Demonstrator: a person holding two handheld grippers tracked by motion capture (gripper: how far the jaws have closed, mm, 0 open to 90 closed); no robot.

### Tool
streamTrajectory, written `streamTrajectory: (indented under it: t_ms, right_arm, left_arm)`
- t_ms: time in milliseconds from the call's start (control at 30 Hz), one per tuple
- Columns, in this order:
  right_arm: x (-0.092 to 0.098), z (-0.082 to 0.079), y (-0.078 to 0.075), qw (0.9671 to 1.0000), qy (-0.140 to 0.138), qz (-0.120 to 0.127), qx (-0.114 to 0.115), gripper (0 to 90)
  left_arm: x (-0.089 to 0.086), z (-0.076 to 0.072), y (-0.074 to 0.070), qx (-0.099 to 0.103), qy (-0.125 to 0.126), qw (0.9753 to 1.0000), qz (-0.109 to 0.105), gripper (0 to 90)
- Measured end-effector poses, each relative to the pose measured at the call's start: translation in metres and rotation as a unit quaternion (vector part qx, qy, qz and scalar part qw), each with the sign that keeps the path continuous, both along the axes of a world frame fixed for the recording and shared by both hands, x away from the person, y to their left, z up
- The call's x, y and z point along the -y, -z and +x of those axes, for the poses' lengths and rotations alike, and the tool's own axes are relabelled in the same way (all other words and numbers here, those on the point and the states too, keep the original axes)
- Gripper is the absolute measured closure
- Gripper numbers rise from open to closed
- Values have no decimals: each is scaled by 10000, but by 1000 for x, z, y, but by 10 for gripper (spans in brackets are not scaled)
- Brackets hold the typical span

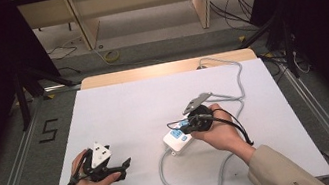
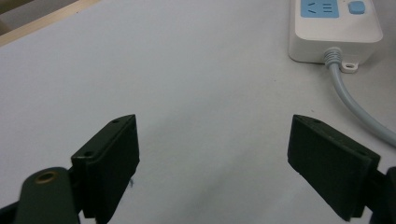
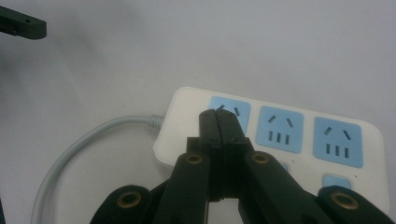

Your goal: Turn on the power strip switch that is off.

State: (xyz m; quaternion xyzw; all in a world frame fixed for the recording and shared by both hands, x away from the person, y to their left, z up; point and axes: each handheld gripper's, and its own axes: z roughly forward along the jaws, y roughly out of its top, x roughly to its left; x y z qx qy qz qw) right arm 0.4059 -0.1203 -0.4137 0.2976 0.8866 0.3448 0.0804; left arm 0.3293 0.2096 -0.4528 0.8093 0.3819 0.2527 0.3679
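Nearest the person, the left gripper (image 1: pixel 123 166) rests in an upturned palm at the front left of the white table (image 1: pixel 119 105), its jaws spread wide apart over bare surface and holding nothing; in the left gripper view the pads (image 2: pixel 109 158) frame only empty table, with the power strip (image 2: pixel 334 28) well off toward the upper right. A little farther in, the right gripper (image 3: pixel 218 116) has its 2 jaws pressed flat together, tips lying over the end socket (image 3: pixel 240 112) of the power strip, the 1 nearest the cable entry; whether the tips actually touch the plastic I cannot tell, and nothing shows between them. The strip lies flat just right of the table's middle, white with 3 blue sockets and at least 1 blue switch (image 3: pixel 337 182), and its grey cable (image 1: pixel 167 180) loops toward the front edge, then runs up the right side toward the back. As I judge it, the work is at an early stage: the closed tips are poking at the strip, perhaps heading for a switch, but no plug is in view and nothing is seated in any socket. The cable loop sits close to the right forearm and could snag. Beyond the table, wooden furniture legs (image 1: pixel 83 25) and loose floor cables (image 1: pixel 234 5) stand well clear.
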Motion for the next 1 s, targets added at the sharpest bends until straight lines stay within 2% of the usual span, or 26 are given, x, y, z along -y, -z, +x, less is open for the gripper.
streamTrajectory:
  t_ms: [567, 933, 1000]
  right_arm:
    - [-16, 7, 1, 9999, -112, -53, -86, 900]
    - [-17, 12, 1, 9994, -114, -275, -172, 900]
    - [-18, 14, 3, 9989, -228, -356, -226, 900]
  left_arm:
    - [0, 1, 0, -17, -2, 10000, -20, 163]
    - [-1, 1, 0, 7, -15, 10000, -45, 163]
    - [-1, 1, 0, 3, -5, 10000, -30, 163]
